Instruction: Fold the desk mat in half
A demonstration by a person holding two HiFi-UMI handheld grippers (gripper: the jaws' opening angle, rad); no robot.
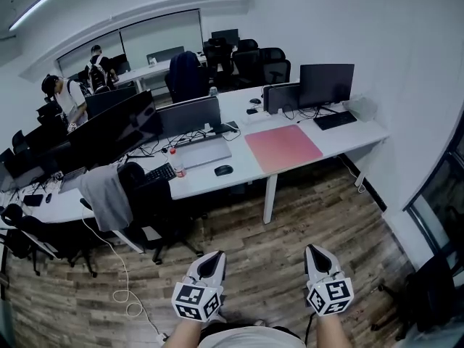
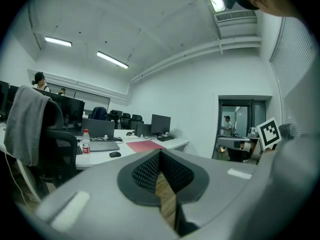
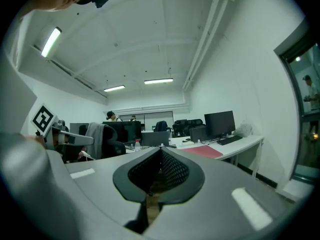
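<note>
Nearest, held low over wood-plank floor [image 1: 304, 220]: grey left gripper [image 1: 212, 263] and grey right gripper [image 1: 317, 256], each with jaws closed tip to tip, nothing between them. Further out, black office chair [image 1: 148, 201] draped with grey garment [image 1: 107, 194], set against long white desk [image 1: 217, 185]. On that desk, flat and unfolded: pink rectangular desk mat [image 1: 283, 148], well apart from both grippers. Black mouse [image 1: 223, 170] and clear plastic bottle with red label [image 1: 176, 163] beside it toward the view's left. Black keyboard [image 1: 335, 119] and black monitor [image 1: 326, 84] just behind the mat. At far desks, two persons [image 1: 69, 96] standing.
</note>
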